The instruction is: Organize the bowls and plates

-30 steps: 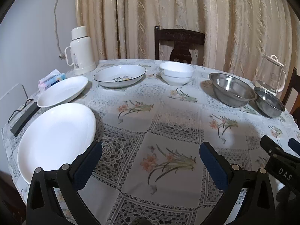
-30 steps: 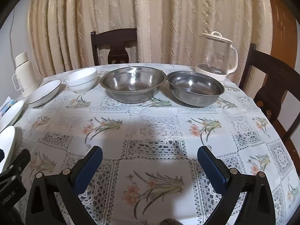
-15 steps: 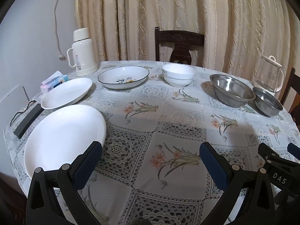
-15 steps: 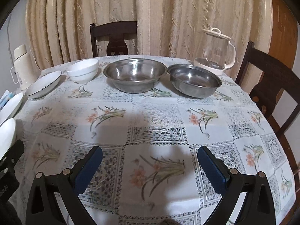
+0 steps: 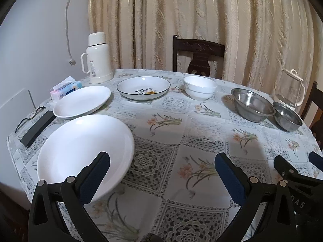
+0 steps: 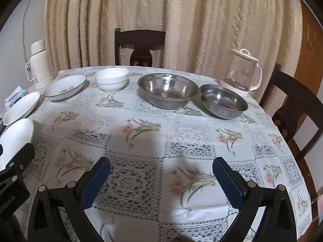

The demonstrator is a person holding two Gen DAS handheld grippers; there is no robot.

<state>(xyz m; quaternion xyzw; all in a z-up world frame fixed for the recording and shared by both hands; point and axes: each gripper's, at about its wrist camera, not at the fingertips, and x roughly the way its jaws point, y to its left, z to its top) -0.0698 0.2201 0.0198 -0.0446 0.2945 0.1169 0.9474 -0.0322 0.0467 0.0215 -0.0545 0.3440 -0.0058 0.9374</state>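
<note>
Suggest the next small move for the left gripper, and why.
Probably ease the left gripper forward and to its left, toward the near white plate. Both grippers are open and empty, nothing is stacked yet, and that plate lies nearest, with one blue pad already over its rim.

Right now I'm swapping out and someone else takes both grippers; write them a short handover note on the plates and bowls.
Left gripper: open, empty, above the near table edge beside the big white plate.
Right gripper: open, empty, above the tablecloth.
Laid out separately in an arc: big white plate, smaller white plate, patterned dish, white bowl, large steel bowl, small steel bowl.
Done: nothing stacked.
Left: all the stacking; probably plates together, bowls together.
</note>
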